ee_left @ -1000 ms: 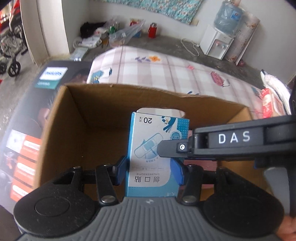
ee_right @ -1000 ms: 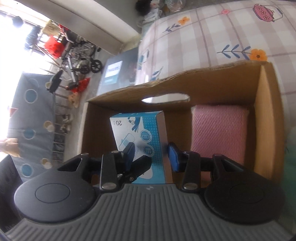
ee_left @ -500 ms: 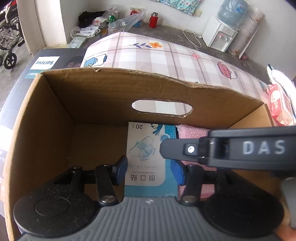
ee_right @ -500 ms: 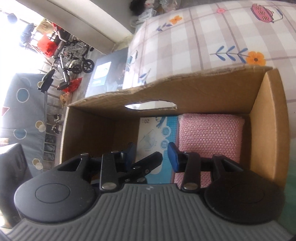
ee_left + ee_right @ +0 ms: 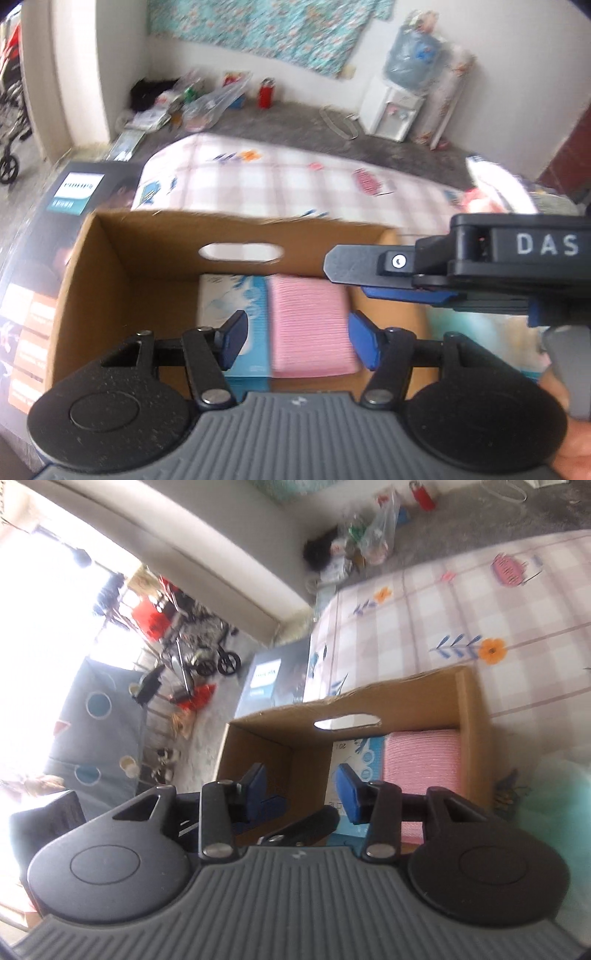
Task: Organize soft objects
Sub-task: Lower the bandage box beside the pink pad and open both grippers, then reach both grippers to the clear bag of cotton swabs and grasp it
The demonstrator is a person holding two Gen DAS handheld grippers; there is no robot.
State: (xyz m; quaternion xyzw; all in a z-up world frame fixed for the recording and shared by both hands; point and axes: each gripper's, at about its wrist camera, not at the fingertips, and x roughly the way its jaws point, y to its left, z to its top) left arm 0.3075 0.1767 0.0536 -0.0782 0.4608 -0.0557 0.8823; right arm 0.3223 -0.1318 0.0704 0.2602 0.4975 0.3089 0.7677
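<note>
A brown cardboard box (image 5: 122, 266) with a handle slot sits on a plaid cloth. Inside lie a blue and white plaster pack (image 5: 236, 299) and, to its right, a pink sponge pad (image 5: 310, 325). Both show in the right wrist view too, the pack (image 5: 360, 760) and the pad (image 5: 421, 764). My left gripper (image 5: 297, 339) is open and empty above the box's near side. My right gripper (image 5: 301, 786) is open and empty, held above the box; its arm crosses the left wrist view (image 5: 480, 258).
The plaid cloth (image 5: 480, 609) spreads beyond the box. A dark Philips carton (image 5: 74, 192) lies left of it. A pale green soft thing (image 5: 554, 794) lies right of the box. Bags, a red bottle (image 5: 266, 92) and a water dispenser (image 5: 391, 114) stand along the far wall.
The left gripper let go of the plaster pack, which now lies in the box beside the pink pad. Both grippers opened wider and drew back up from the box.
</note>
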